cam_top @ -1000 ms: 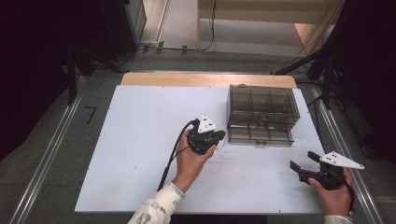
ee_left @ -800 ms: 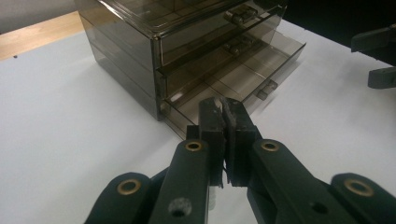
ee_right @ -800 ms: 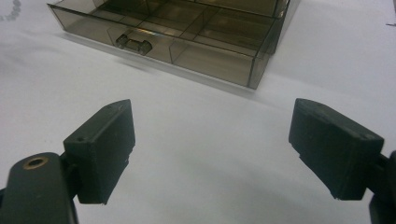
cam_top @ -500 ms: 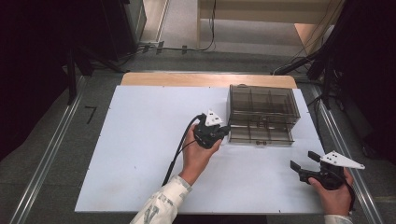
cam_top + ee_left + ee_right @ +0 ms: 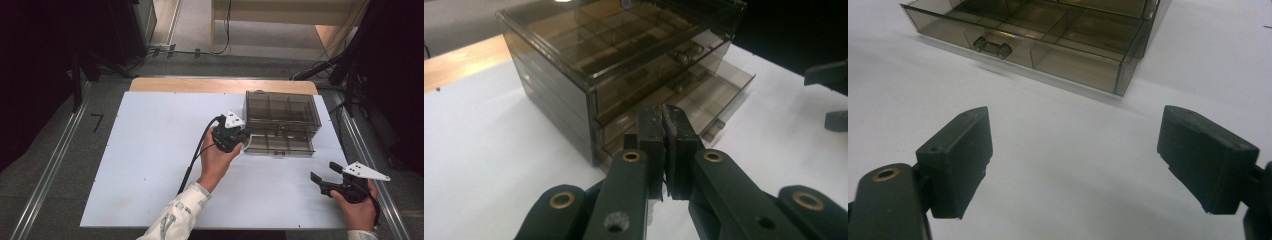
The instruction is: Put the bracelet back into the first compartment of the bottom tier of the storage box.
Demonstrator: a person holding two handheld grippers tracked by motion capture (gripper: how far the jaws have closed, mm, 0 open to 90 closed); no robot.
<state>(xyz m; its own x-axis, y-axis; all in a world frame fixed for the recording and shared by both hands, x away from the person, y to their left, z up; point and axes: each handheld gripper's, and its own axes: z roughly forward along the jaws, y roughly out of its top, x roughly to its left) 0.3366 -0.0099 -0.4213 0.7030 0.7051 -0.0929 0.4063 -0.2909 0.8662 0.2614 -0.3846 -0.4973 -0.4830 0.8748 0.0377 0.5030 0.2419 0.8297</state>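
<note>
While the left gripper is keeping its fingers closed on nothing just before the drawer box, it should press squarely on the protruding bottom drawer; the right gripper is waiting open.

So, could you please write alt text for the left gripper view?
The left gripper, jaws shut with nothing between them, points at the corner of a smoky transparent drawer box on a white table. The box's bottom drawer is pulled partly out.
</note>
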